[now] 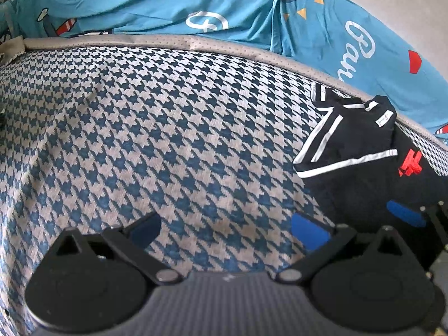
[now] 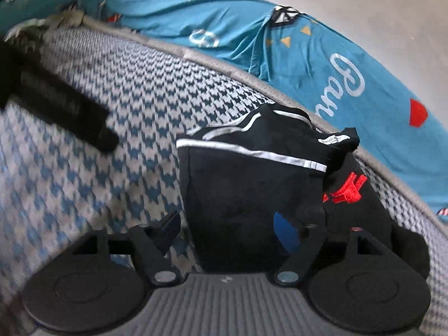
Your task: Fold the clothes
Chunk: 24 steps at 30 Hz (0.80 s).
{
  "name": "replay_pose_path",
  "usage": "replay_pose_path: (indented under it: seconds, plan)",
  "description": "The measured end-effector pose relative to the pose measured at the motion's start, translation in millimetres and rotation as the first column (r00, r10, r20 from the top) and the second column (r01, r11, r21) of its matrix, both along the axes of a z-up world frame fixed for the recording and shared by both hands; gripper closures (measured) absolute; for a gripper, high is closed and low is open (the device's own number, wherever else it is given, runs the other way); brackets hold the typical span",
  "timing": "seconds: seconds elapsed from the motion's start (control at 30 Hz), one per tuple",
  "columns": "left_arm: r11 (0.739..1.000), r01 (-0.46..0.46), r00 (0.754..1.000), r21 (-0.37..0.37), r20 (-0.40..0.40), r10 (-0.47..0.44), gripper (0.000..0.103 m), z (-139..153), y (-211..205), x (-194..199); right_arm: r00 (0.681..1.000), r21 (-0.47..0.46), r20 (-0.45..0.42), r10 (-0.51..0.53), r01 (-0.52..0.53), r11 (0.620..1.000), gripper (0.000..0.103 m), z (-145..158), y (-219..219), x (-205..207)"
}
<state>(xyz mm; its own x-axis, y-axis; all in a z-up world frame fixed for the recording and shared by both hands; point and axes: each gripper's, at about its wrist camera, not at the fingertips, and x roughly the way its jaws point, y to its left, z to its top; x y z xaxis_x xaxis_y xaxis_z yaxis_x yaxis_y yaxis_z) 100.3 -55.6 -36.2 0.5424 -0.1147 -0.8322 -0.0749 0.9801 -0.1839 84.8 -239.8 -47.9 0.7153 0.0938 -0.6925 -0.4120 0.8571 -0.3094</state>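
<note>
We find the black white-striped garment [image 2: 252,184] lying folded compact on the houndstooth mattress [image 1: 140,128], left tongs [image 1: 225,228] and right tongs [image 2: 226,229] both agape and empty, so folding appears complete or between folds.

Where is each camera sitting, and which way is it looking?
Left wrist: rides on the left gripper, looking forward over bare houndstooth mat; its open fingers show.
Right wrist: rides on the right gripper, looking at the folded black garment between its open fingers.
Both share the garment, the mat and the teal sheet behind.
</note>
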Motion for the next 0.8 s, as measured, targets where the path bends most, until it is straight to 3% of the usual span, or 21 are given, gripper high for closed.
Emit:
replay_pose_path:
  seconds: [0.07, 0.13, 0.2, 0.43, 0.57, 0.8]
  plan:
    - [1.0, -0.002, 1.0, 0.0, -0.001, 0.002, 0.0, 0, 1, 0, 1.0, 0.034, 0.004, -0.015, 0.014, 0.999, 0.044, 4, -1, 3]
    - [1.0, -0.004, 1.0, -0.001, -0.001, 0.004, 0.0, 1, 2, 1, 1.0, 0.068, 0.007, -0.029, 0.029, 0.997, 0.068, 9, -3, 5]
    - [1.0, -0.005, 1.0, 0.0, 0.001, 0.005, 0.0, 2, 3, 1, 0.999, 0.102, 0.01, -0.044, 0.043, 0.994, 0.084, 13, -4, 8]
    - [1.0, -0.023, 1.0, 0.005, 0.018, 0.023, 0.0, 7, 11, 1, 0.995, 0.222, 0.015, -0.096, 0.09, 0.971, 0.088, 28, -9, 18]
    - [0.999, -0.051, 0.998, 0.013, 0.041, 0.051, 0.0, 12, 21, -1, 0.992, 0.404, -0.011, -0.123, 0.118, 0.907, 0.088, 51, -9, 29]
    - [0.993, -0.12, 0.99, -0.015, 0.066, 0.121, 0.0, 22, 51, -4, 0.996, 0.55, -0.019, -0.081, 0.079, 0.831, 0.088, 70, 12, 43]
